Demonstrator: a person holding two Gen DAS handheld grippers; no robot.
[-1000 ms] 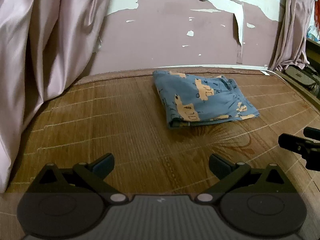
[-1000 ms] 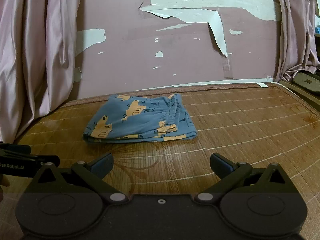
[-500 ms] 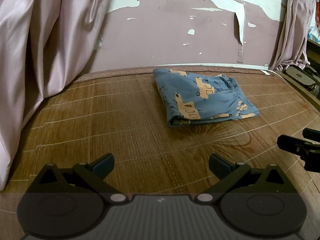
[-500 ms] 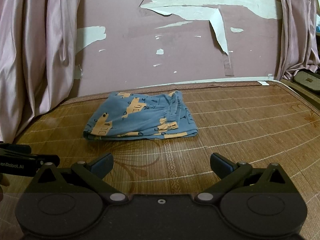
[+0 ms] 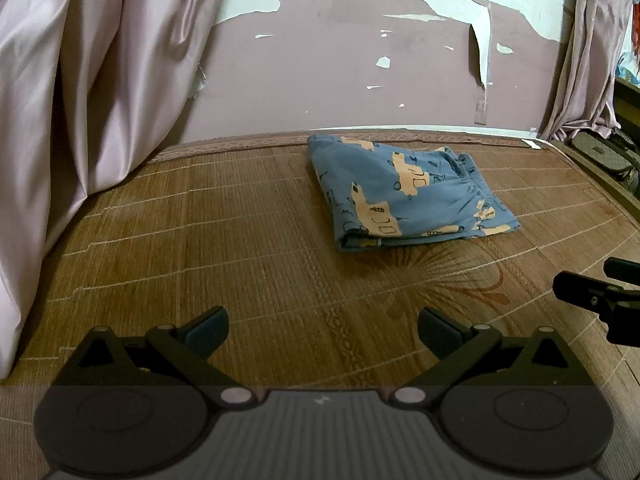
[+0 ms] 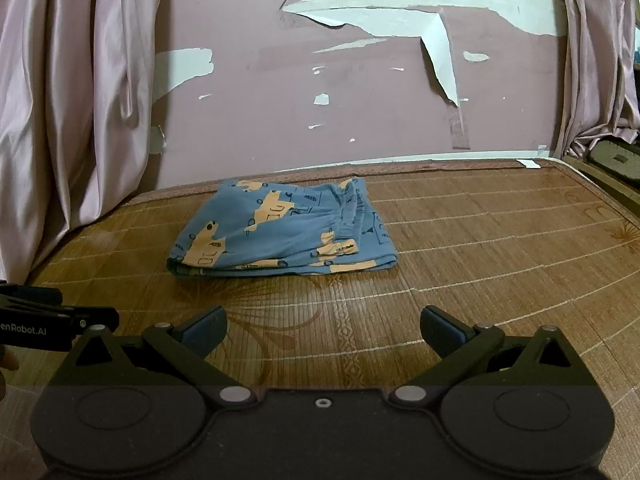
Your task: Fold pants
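Note:
The blue pants [image 5: 404, 192] with orange car prints lie folded into a compact rectangle on the bamboo mat [image 5: 200, 248], near the wall. They also show in the right wrist view [image 6: 280, 232], left of centre. My left gripper [image 5: 322, 326] is open and empty, well back from the pants. My right gripper [image 6: 323, 326] is open and empty, also back from them. The right gripper's side shows at the right edge of the left wrist view [image 5: 596, 296], and the left gripper's side shows at the left edge of the right wrist view [image 6: 48, 322].
A pink wall with peeling paint [image 6: 360, 92] stands behind the mat. Pink curtains hang at the left [image 5: 72, 100] and at the right [image 6: 592, 60]. A bag [image 5: 604, 152] lies beyond the mat's right edge.
Both grippers have drawn back and risen slightly, so the pants look a little farther away. The pants have not moved. Both grippers stay open.

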